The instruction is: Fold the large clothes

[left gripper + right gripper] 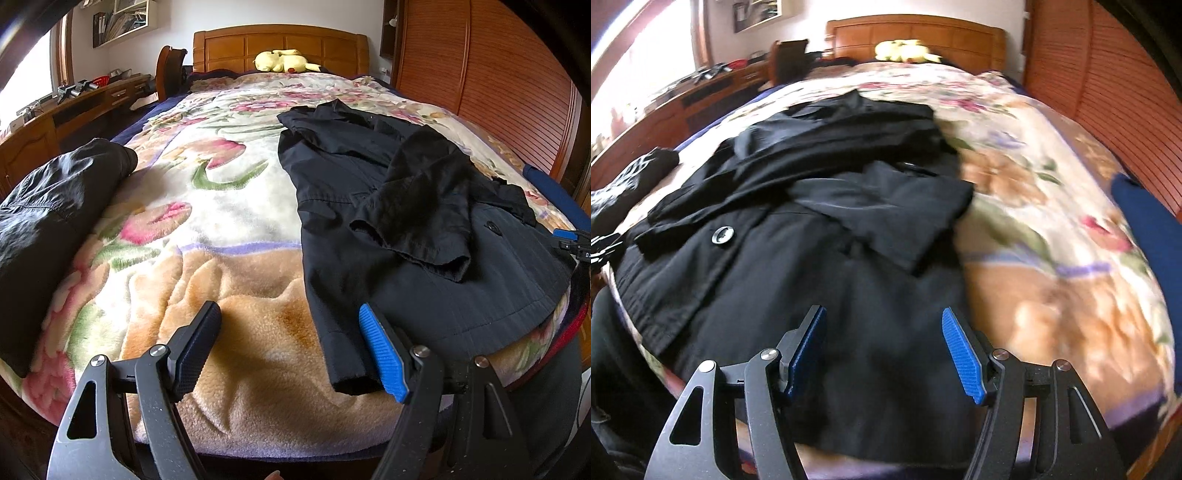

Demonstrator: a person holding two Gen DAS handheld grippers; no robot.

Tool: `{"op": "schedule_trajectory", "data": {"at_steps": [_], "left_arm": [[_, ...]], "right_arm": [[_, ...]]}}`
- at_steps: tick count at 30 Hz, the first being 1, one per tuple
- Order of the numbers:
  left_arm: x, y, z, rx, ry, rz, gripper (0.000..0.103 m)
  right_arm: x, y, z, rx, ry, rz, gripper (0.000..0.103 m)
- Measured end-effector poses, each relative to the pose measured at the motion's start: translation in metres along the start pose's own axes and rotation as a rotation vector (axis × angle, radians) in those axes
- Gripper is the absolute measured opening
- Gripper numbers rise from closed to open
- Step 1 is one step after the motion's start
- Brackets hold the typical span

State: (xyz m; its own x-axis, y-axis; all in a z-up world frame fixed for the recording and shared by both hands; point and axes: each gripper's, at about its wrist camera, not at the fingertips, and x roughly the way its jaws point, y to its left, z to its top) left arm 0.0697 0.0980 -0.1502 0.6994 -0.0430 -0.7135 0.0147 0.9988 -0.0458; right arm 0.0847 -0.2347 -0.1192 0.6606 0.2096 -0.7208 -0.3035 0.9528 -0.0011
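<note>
Black coat (373,206) lies spread on the right half of the bed's floral blanket (221,206), one sleeve folded across it. Left gripper (291,350) hovers at the near edge beside the hem, fingers wide apart, holding nothing. Right gripper (884,354) hangs over the coat's lower part, fingers likewise apart and empty.

The left gripper (290,347) is tilted downward, jaws spread wide with nothing between its pads. The right gripper (884,350) is tilted downward too, jaws parted and gripping nothing.
</note>
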Motion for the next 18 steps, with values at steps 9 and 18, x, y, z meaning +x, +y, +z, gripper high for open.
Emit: {"op": "schedule_trajectory", "data": {"at_steps": [9,18], "left_arm": [[-0.012,-0.001,-0.002,-0.006,-0.027,-0.053,0.074],[-0.029,-0.001,-0.009,-0.010,-0.029,-0.082,0.046]], "right_arm": [[0.008,0.000,-0.012,-0.020,0.047,-0.048,0.067],[0.010,-0.003,-0.015,-0.019,0.046,-0.035,0.067]]}}
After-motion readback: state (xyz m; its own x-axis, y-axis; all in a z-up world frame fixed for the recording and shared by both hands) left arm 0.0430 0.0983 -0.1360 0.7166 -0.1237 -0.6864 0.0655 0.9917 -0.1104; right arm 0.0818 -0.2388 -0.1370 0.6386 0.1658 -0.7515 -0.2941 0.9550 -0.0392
